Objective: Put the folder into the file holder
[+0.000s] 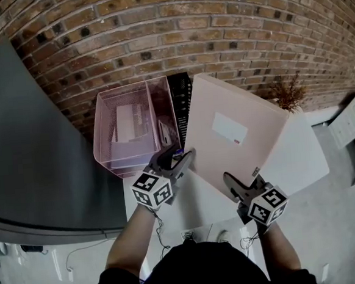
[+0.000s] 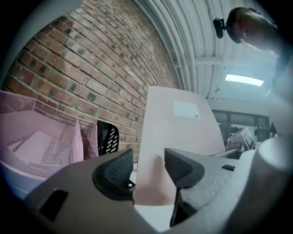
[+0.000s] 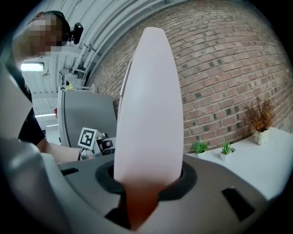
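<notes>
R hand-held gripper (image 1: 231,183) clamping pink folder (image 1: 243,154), pink file holder (image 1: 106,135) just left

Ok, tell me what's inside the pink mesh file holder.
The pink mesh file holder has white papers in its wide compartment. There is a pale item in the narrow one that I can't identify. Those contents and the mesh walls hide its floor.

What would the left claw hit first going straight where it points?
Probably the pink folder: its lower edge stands straight ahead of the open left claw, though depth is unclear.
</notes>
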### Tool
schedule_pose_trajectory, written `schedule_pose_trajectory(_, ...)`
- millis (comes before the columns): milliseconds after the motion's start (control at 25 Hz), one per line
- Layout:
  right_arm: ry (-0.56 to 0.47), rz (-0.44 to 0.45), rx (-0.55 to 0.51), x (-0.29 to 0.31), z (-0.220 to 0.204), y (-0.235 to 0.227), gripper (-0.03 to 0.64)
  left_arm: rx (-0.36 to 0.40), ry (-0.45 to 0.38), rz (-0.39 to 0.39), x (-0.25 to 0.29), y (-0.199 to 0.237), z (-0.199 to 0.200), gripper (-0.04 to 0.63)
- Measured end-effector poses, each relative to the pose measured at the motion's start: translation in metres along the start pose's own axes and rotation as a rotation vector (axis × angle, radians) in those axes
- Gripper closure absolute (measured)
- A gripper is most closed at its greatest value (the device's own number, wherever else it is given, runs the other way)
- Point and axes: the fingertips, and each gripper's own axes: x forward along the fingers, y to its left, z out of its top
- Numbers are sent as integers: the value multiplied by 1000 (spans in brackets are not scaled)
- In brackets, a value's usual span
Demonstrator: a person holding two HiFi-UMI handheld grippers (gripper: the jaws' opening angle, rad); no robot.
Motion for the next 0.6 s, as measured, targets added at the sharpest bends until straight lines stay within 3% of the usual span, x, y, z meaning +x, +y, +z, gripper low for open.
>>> schedule_pose_trajectory(280, -8, -113, -113, 31, 15, -19, 477, 142, 45, 64, 1, 2, 2, 383)
schedule_pose_trajectory(600, -33, -205, -138, 73, 23, -38, 477, 192, 63, 124, 0, 10, 0, 420)
